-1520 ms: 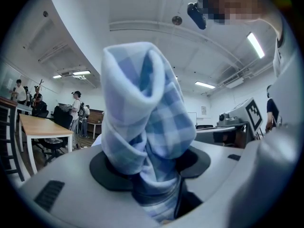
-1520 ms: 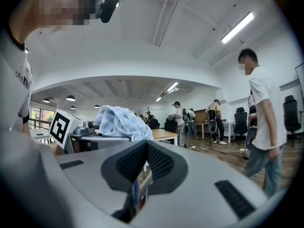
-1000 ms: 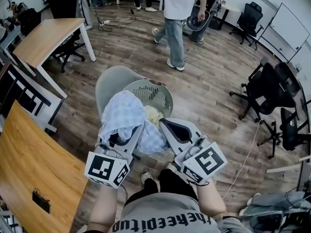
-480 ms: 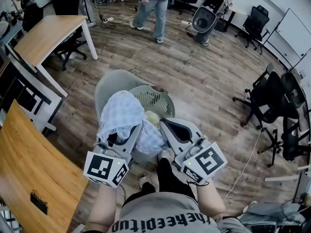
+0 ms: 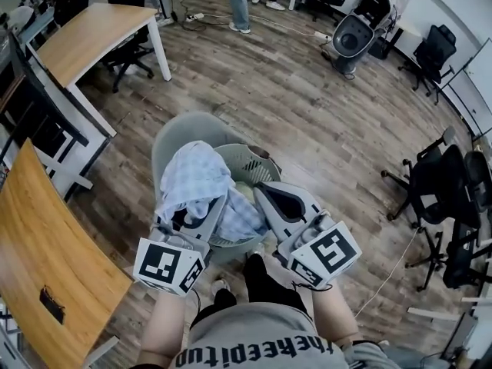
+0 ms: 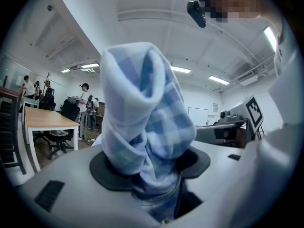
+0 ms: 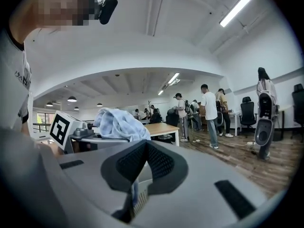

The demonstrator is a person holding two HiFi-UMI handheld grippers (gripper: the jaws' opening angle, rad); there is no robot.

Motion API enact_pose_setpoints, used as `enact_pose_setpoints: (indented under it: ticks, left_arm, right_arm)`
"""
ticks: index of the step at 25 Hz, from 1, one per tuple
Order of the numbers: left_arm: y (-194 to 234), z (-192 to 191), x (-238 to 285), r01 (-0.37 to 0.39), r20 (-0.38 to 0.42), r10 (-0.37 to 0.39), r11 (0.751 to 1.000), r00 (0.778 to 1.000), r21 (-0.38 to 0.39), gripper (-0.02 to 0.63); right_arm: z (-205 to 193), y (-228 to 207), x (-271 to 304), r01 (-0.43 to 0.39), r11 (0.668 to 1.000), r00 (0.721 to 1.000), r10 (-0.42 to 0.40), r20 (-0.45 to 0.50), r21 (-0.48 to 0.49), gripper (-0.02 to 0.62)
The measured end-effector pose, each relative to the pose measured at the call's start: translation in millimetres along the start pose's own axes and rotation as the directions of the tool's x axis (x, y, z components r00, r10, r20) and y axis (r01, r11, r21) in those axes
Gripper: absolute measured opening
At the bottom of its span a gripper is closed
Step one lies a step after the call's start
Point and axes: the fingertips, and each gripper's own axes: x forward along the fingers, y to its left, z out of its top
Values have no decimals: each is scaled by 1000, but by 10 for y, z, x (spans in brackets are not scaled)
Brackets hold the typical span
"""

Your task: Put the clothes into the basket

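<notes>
Finds basket (image 5: pixel 260 162) on grey chair (image 5: pixel 178 129), mouth up. Finds blue checked cloth (image 5: pixel 196 177) bunched over its near-left rim, clamped between the wide-set jaws of left gripper (image 5: pixel 192 217). Records right gripper (image 5: pixel 265 194) closed, empty, at near-right rim. Judges mouth ahead-right of left fingers (image 6: pixel 107 169), nearer that hand.
</notes>
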Motion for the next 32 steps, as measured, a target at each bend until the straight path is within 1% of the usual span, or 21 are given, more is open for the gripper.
enact_pose_setpoints:
  ticks: [12,22,32]
  left_arm:
    - [129,-227,276,-122,-47,121,992,992,-23,249]
    - [113,-350,354,-186,-78,182,982,980,-43,249]
    - [123,-580,353,-221,-128,212,974,969,-59,249]
  right_arm:
    - [-147,-335,290,-125,992,991,126,-43,27,11]
    - [-220,-440,401,-201,978,977,204,-63,52,11]
    - [-375,-453,514,-246,966,963,253,-92,76,11]
